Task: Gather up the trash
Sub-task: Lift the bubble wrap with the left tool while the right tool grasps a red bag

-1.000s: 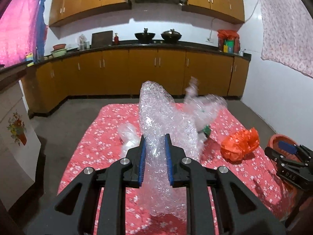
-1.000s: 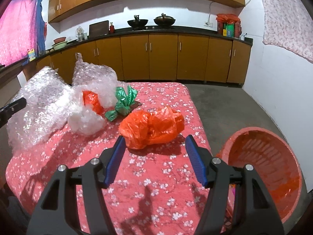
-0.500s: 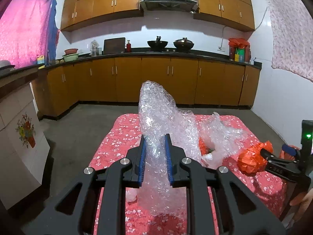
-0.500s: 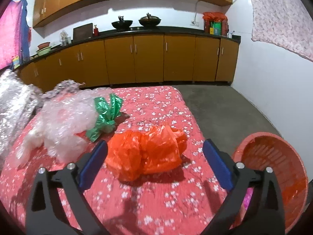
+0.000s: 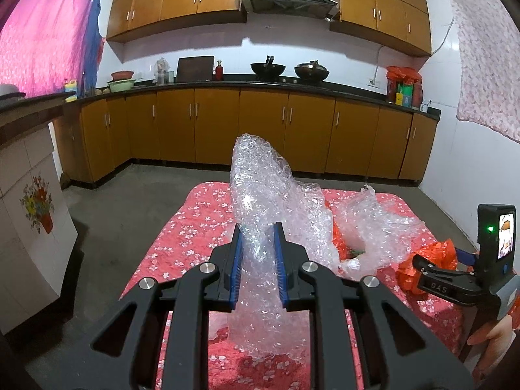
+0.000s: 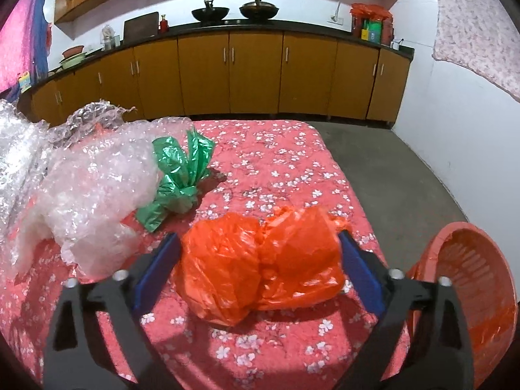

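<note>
My left gripper (image 5: 258, 247) is shut on a long sheet of clear bubble wrap (image 5: 260, 191) and holds it up above the table. My right gripper (image 6: 260, 253) is open, its jaws on either side of a crumpled orange plastic bag (image 6: 260, 260) that lies on the table; the bag also shows in the left wrist view (image 5: 434, 256). A second clump of bubble wrap (image 6: 97, 191) and a green plastic bag (image 6: 177, 175) lie to the left of the orange bag. An orange basket (image 6: 471, 292) stands by the table's right edge.
The table wears a red flowered cloth (image 6: 279, 159). Wooden kitchen cabinets (image 5: 260, 130) run along the back wall, with grey floor (image 5: 130, 201) between them and the table. A white tiled counter (image 5: 29, 227) stands at the left. A white wall (image 6: 455, 113) is on the right.
My right gripper has moved forward and opened wider, so the orange bag now lies between its jaws. My left gripper has lifted and drawn back with the bubble wrap.
</note>
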A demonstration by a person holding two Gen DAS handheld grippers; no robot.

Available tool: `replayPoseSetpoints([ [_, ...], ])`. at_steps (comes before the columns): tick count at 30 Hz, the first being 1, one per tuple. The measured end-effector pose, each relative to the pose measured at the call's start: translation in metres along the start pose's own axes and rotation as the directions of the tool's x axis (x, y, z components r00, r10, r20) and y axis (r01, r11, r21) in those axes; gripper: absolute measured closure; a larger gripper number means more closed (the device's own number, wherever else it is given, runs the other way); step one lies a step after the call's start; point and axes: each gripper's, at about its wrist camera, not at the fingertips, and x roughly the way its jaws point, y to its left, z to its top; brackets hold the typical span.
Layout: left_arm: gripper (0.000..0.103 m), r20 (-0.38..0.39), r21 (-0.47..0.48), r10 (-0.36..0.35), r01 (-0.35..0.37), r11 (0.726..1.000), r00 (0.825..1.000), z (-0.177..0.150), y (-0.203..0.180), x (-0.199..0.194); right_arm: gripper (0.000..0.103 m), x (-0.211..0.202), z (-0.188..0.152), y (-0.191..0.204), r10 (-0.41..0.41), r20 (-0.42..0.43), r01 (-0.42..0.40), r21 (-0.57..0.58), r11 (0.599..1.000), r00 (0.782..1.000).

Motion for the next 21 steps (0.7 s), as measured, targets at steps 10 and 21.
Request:
replayPoseSetpoints([
  [10,0.085,-0.009,-0.007,-0.005,0.005,1.0,1.0,0.004,0.006,0.002,0.07,0.001,-0.003,0.0,0.044,-0.023,-0.044,-0.016,0.999,0.999],
  [21,0.085,0.011,0.002,-0.014,0.014,1.0,1.0,0.005,0.003,-0.011,0.086,-0.025,-0.012,-0.012,0.045,0.009,-0.045,0.002,0.999,0.999],
])
